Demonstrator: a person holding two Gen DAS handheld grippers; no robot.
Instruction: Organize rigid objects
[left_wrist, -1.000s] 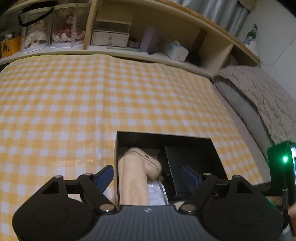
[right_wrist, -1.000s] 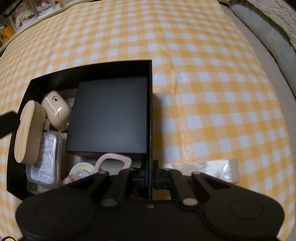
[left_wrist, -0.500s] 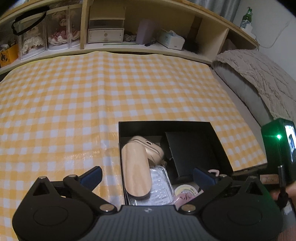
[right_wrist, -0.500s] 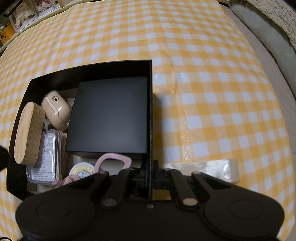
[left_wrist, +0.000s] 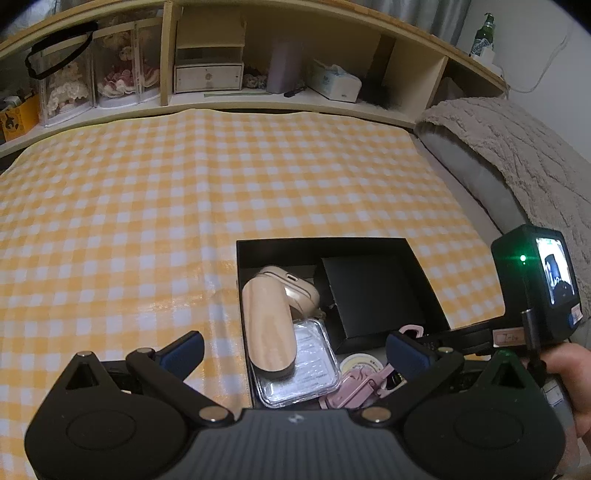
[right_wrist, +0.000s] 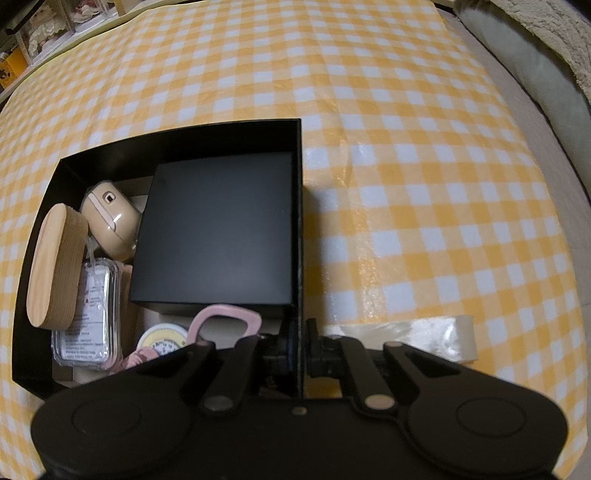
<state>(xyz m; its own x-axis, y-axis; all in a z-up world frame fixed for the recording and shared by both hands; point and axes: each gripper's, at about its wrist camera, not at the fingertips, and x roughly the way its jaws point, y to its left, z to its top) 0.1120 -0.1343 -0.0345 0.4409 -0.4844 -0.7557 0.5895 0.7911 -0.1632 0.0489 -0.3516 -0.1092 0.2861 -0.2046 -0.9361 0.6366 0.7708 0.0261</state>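
Observation:
A black open box (left_wrist: 332, 243) (right_wrist: 184, 133) sits on the yellow checked cloth. Inside lie an oval wooden case (left_wrist: 269, 325) (right_wrist: 55, 266), a beige case (left_wrist: 295, 288), a clear plastic case (left_wrist: 306, 365), a smaller black box (right_wrist: 221, 229), a round yellow tin (right_wrist: 164, 338) and a pink clip (right_wrist: 225, 314). My left gripper (left_wrist: 295, 350) hangs wide open above the box's near left part, with nothing held. My right gripper (right_wrist: 301, 343) pinches the box's right wall; its jaws are just starting to open.
A strip of clear tape (right_wrist: 406, 336) lies on the cloth right of the box. A wooden shelf (left_wrist: 295, 99) with dolls, a small drawer and a tissue box runs along the back. A grey blanket (left_wrist: 517, 147) lies at the right edge.
The left gripper has opened fully, letting go of the wooden case, and drawn back and up. The case now rests on the clear case in the box. The right gripper stays put.

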